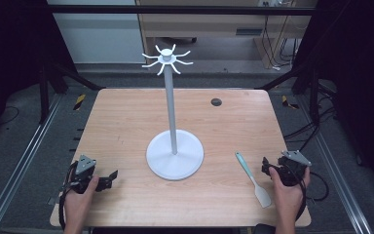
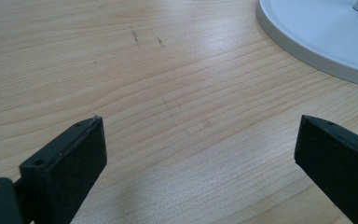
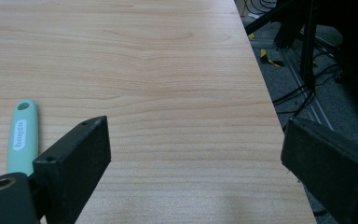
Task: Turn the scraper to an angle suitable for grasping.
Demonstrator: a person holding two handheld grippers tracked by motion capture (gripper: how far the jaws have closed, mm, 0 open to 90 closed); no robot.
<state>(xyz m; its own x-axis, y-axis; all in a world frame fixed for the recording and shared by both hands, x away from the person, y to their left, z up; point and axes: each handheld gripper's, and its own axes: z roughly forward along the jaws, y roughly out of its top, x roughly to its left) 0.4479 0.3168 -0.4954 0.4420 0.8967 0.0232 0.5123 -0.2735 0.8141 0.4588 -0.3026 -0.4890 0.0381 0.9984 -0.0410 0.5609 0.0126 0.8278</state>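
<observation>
Right gripper (image 1: 269,170) sits spread and empty just right of the spatula (image 1: 252,179) lying near the table (image 1: 126,126) front edge, so best swing left, straddle the green handle squarely, then pinch.

The left gripper (image 1: 108,178) sits at the lower left of the high view, held by the person's left hand (image 1: 80,195), its jaws spread wide with nothing between them. At the lower right, the right hand (image 1: 287,187) grasps the right gripper (image 1: 267,167), jaws likewise wide apart and empty.
</observation>
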